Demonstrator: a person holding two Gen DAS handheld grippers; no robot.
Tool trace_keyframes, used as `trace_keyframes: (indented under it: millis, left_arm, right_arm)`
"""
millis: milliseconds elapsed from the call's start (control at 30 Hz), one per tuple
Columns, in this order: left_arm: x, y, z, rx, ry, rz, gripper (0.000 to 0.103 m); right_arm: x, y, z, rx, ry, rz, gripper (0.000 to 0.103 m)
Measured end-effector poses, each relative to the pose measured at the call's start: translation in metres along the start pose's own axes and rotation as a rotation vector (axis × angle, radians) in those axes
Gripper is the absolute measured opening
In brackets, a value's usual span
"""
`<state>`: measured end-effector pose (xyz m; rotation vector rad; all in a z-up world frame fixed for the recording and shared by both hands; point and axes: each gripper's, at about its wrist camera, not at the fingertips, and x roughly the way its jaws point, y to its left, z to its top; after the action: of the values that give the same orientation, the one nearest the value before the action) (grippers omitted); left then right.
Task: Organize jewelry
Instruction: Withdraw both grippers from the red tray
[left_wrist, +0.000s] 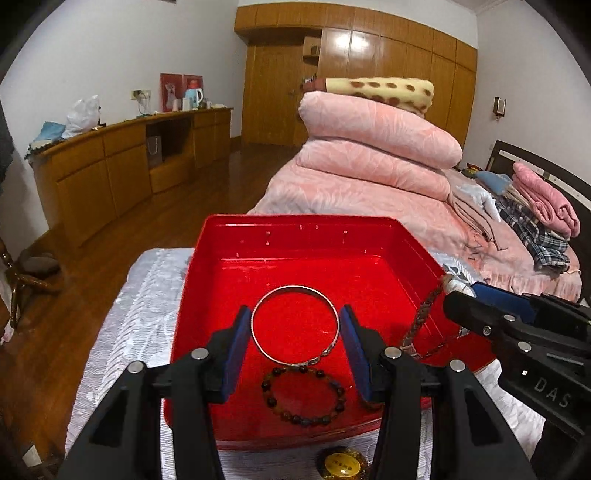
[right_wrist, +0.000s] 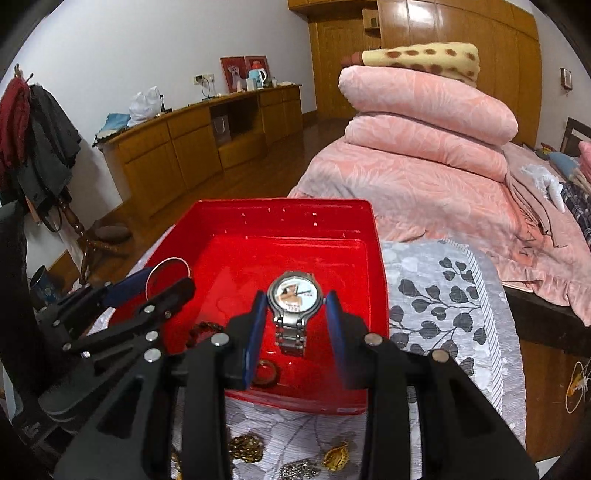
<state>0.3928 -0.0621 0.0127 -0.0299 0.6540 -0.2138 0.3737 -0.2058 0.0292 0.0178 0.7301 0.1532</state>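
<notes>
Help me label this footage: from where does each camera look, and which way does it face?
Left wrist: sits on the left gripper, facing down into the red tray; its fingers flank the silver bangle; right gripper at the edge.
Right wrist: sits on the right gripper, facing the tray, fingers flanking the watch.
Shared: tray, bangle, pink bedding.

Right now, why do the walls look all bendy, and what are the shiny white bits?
Left wrist view: the fisheye lens bows the walls and blacks out the corners; lamp glare shines on the glossy wooden wardrobe doors. Right wrist view: same bending; the shiny red plastic tray glints, and the round metal wristwatch looks sharp.
</notes>
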Motion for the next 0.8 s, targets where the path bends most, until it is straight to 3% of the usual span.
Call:
trace_keyframes:
  millis: [67, 200, 400, 533, 800]
  left_arm:
    - [-0.001, -0.001, 0.001, -0.002, -0.004, 0.000, 0.056]
    - [-0.010, 0.000, 0.005, 0.003, -0.032, 0.007, 0.058]
    - [-0.047, 0.004, 0.002, 0.005, -0.098, 0.031, 0.078]
    - [-0.079, 0.009, -0.011, 0.012, -0.145, 0.049, 0.088]
    - [-0.133, 0.015, -0.056, -0.011, -0.197, 0.073, 0.096]
  right_arm:
    - [-0.002, 0.002, -0.001, -0.010, -0.013, -0.014, 0.046]
    - [-0.011, -0.001, -0.001, -0.011, -0.041, -0.028, 0.046]
    - [-0.043, -0.004, -0.011, -0.007, -0.111, -0.076, 0.050]
    - [-0.074, -0.002, -0.032, -0.008, -0.169, -0.102, 0.063]
    - [-0.126, -0.004, -0.096, 0.053, -0.222, -0.129, 0.079]
